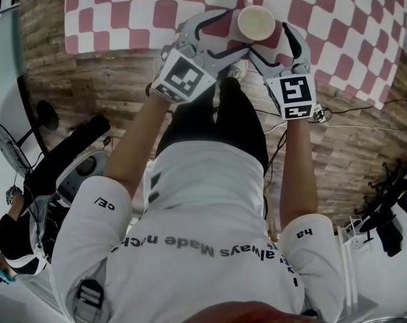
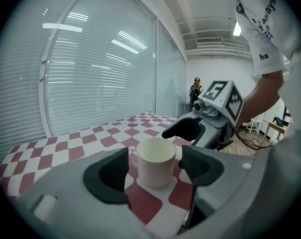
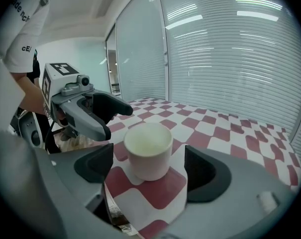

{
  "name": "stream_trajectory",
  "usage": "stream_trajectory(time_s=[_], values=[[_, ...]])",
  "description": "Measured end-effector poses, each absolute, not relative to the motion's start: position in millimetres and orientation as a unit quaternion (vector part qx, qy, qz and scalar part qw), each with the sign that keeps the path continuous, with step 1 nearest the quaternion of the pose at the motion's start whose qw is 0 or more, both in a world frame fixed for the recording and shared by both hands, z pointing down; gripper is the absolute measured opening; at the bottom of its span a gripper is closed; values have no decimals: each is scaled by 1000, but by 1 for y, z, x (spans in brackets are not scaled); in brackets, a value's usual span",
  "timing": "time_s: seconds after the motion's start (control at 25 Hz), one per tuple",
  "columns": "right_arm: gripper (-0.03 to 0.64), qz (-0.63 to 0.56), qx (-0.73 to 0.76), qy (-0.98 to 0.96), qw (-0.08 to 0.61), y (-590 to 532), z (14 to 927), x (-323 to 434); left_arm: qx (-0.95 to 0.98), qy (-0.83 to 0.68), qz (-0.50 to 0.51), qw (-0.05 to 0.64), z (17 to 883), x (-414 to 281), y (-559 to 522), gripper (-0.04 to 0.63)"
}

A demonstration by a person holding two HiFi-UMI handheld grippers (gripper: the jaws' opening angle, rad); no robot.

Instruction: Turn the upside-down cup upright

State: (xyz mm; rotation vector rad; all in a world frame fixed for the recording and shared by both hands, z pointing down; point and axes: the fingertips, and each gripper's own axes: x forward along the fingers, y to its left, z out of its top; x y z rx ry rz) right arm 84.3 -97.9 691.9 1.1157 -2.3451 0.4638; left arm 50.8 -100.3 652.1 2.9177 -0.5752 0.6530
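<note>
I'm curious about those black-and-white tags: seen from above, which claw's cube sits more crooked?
The left claw's cube: its square tag is turned well aslant, whereas the right claw's cube sits nearly square to the picture.

A red-checked tablecloth meets wood-plank floor, beside slatted blinds, under a ceiling light.

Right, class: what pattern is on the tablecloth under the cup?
The tablecloth has red-and-white checks; the head view shows it best.

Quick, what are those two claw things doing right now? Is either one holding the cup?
Left gripper: open, holding nothing; the cup stands upright and untouched.
Right gripper: open, also holding nothing.
</note>
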Motion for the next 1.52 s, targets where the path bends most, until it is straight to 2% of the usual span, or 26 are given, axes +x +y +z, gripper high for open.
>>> stream_trajectory(time_s=[0.24, 0.8, 1.12, 1.52], values=[[384, 159, 433, -865, 198, -88, 622, 93, 957, -225, 172, 59, 588, 38, -94, 329], [323, 120, 487, -859, 98, -62, 445, 103, 957, -276, 69, 53, 425, 20, -69, 267], [271, 84, 500, -858, 80, -47, 369, 100, 952, -297, 21, 72, 362, 8, -61, 253], [224, 35, 549, -834, 37, -20, 283, 111, 934, -354, -32, 47, 283, -23, -57, 236]])
